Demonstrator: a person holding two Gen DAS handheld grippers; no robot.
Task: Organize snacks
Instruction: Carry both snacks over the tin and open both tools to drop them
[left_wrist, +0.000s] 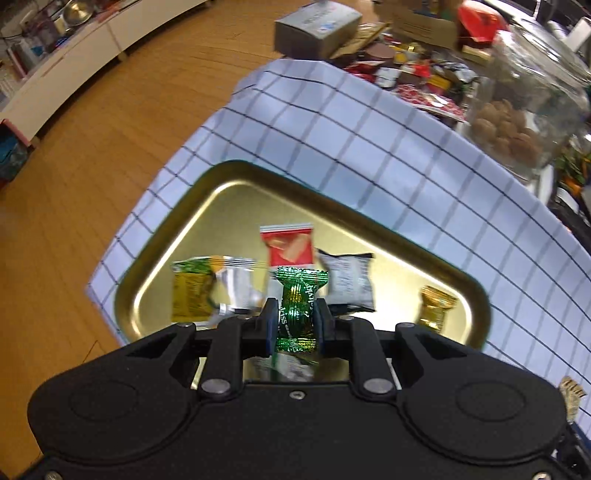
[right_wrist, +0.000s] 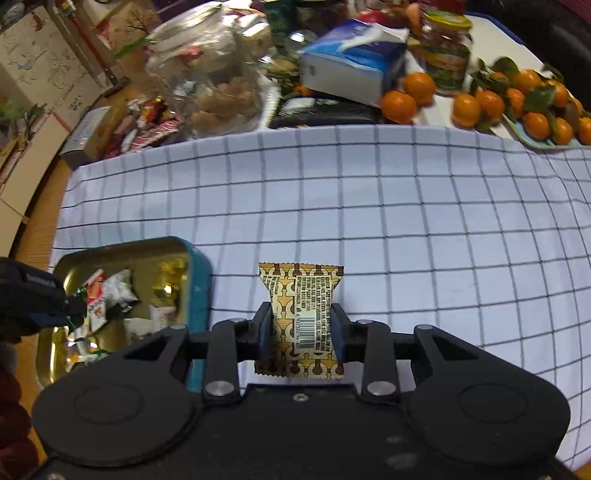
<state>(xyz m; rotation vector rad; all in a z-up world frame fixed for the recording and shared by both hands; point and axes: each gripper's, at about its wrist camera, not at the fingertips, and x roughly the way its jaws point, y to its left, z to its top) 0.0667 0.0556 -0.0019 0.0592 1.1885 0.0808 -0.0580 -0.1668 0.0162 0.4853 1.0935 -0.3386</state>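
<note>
While the left gripper (left_wrist: 295, 319) pinched a green foil candy (left_wrist: 300, 308) between its nearly closed fingers, it hung over the near edge of the gold tray (left_wrist: 155, 258). Inside the tray lay a red packet (left_wrist: 288, 247) at twelve o'clock from the candy, a yellow-green packet (left_wrist: 192, 291) at nine, a silver-black packet (left_wrist: 347, 284) at two and a gold-wrapped sweet (left_wrist: 436, 306) at three. The right gripper (right_wrist: 302, 328) clamped a gold-patterned packet (right_wrist: 301, 317), barcode side up, above the checked cloth (right_wrist: 406, 221), with the tray (right_wrist: 199, 280) at nine o'clock. Beyond the cloth, at twelve, stood a glass jar (right_wrist: 207, 74), a blue tissue box (right_wrist: 354, 62) and tangerines (right_wrist: 517, 99).
</note>
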